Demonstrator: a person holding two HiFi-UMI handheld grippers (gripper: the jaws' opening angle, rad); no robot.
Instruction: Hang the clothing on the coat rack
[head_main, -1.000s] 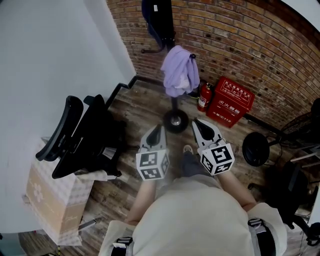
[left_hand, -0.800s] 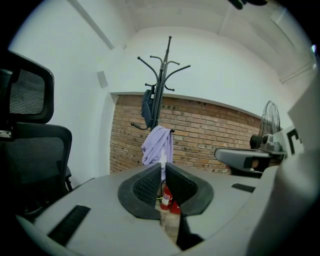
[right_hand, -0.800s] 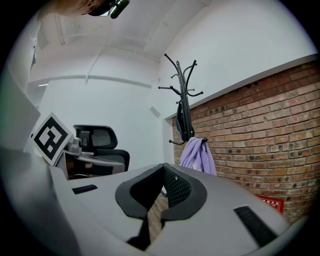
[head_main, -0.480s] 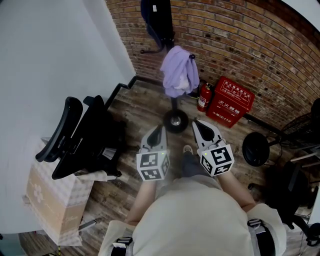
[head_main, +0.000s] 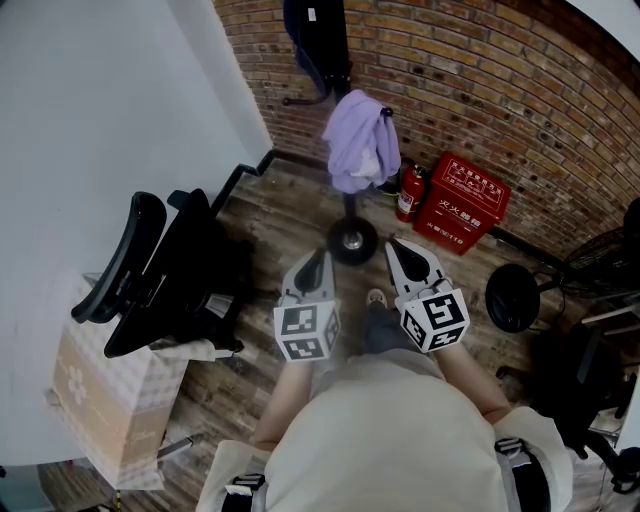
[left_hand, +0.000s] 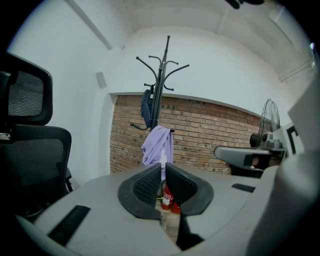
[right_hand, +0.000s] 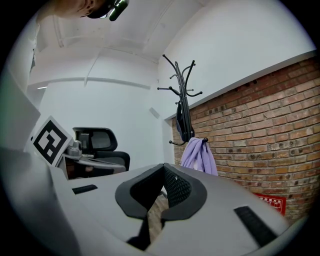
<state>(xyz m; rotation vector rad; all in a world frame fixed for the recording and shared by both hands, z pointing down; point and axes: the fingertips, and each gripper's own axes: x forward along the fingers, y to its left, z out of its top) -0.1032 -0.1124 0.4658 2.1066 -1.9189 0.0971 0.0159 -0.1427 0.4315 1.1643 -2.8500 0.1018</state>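
A lilac garment (head_main: 355, 143) hangs from a low hook of the black coat rack (head_main: 330, 60), and a dark blue garment (head_main: 300, 35) hangs higher on the same pole. The rack's round base (head_main: 352, 241) stands on the wood floor. My left gripper (head_main: 316, 260) and right gripper (head_main: 398, 247) are held side by side in front of the person, short of the rack, both shut and empty. The left gripper view shows the rack (left_hand: 161, 85) and the lilac garment (left_hand: 158, 146) straight ahead beyond the closed pads (left_hand: 150, 182). The right gripper view has the lilac garment (right_hand: 198, 156) right of its closed pads (right_hand: 177, 186).
A red fire extinguisher (head_main: 407, 193) and a red box (head_main: 460, 203) stand by the brick wall right of the rack. A black office chair (head_main: 165, 270) and a cardboard box (head_main: 105, 400) are on the left. A floor fan (head_main: 512, 297) is at the right.
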